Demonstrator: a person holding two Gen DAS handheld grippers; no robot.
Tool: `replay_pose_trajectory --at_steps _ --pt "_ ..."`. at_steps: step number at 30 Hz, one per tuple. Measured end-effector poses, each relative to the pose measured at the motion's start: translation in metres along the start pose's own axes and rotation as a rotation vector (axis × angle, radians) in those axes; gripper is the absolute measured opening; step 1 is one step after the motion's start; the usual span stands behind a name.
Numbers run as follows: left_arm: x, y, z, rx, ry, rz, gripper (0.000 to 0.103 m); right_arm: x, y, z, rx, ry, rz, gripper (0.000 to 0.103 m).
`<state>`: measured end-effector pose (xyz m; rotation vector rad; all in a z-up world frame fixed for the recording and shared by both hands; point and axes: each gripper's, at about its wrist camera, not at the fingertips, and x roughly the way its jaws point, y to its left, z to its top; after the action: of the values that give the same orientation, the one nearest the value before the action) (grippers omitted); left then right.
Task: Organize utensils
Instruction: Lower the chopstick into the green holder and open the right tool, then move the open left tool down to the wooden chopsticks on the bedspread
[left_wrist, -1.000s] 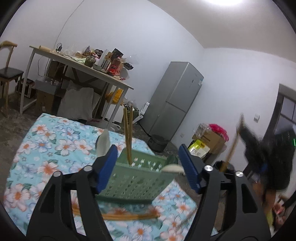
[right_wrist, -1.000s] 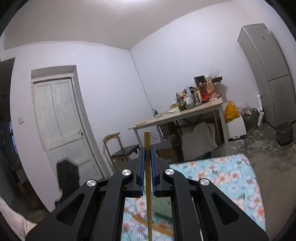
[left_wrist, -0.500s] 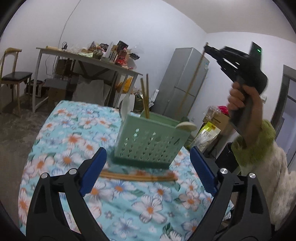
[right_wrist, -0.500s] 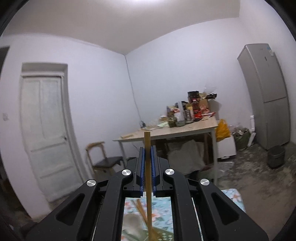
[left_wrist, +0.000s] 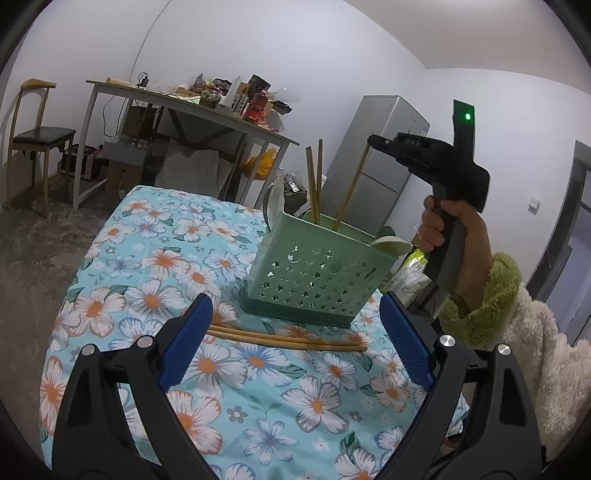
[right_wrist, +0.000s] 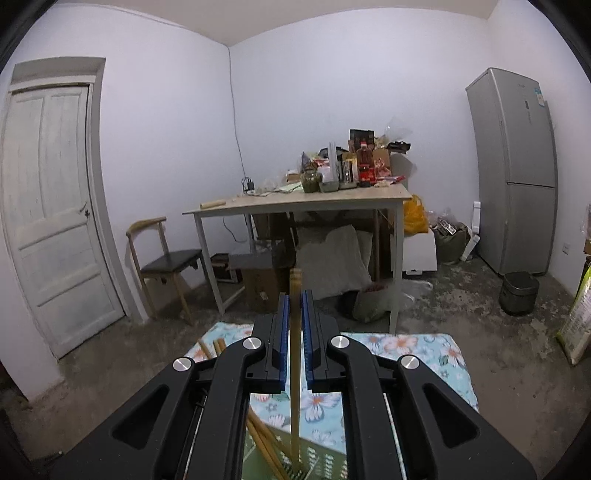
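A green star-holed basket stands on the flowered tablecloth. It holds two upright chopsticks and two white spoons. My right gripper, above the basket, is shut on one more chopstick, whose lower end reaches inside the basket. In the right wrist view that gripper clamps the chopstick over the basket. Several chopsticks lie flat in front of the basket. My left gripper hangs open just before them, holding nothing.
A person's hand in a green-cuffed fleece sleeve holds the right gripper at the right. Behind the basket stand a cluttered table, a chair and a grey fridge. A white door is at the left.
My left gripper has opened wider and drawn back and down from the basket. My right gripper has carried its chopstick over the basket, and the lower end now sits inside.
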<state>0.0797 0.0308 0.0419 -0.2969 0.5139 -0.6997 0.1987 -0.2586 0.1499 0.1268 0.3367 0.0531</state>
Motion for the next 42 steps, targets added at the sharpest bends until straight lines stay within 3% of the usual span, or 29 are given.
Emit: replay_pose_trajectory --at_steps 2,4,14,20,26,33,38,42 --pt "0.000 0.000 0.000 -0.002 0.002 -0.001 0.088 -0.006 -0.001 -0.001 0.000 0.005 -0.010 0.016" --pt "0.001 -0.001 -0.001 -0.003 0.008 -0.002 0.088 -0.015 -0.004 -0.002 0.005 -0.006 -0.022 0.039" --pt "0.006 -0.012 -0.006 0.010 0.032 0.013 0.089 -0.101 0.002 -0.011 -0.001 -0.095 -0.002 0.067" --pt "0.012 -0.017 -0.011 0.016 0.052 0.050 0.089 -0.130 -0.001 -0.052 0.041 -0.012 0.026 0.077" --pt "0.027 -0.012 -0.018 -0.005 0.109 0.093 0.089 -0.116 -0.010 -0.130 0.120 0.217 0.018 0.081" --pt "0.049 0.000 -0.031 -0.005 0.212 0.180 0.089 -0.094 -0.032 -0.204 0.212 0.428 -0.071 0.081" --pt "0.057 0.012 -0.032 -0.053 0.246 0.200 0.088 -0.085 -0.035 -0.226 0.243 0.484 -0.070 0.081" --pt "0.062 0.022 -0.021 -0.063 0.241 0.202 0.077 -0.077 -0.029 -0.234 0.247 0.493 -0.049 0.081"
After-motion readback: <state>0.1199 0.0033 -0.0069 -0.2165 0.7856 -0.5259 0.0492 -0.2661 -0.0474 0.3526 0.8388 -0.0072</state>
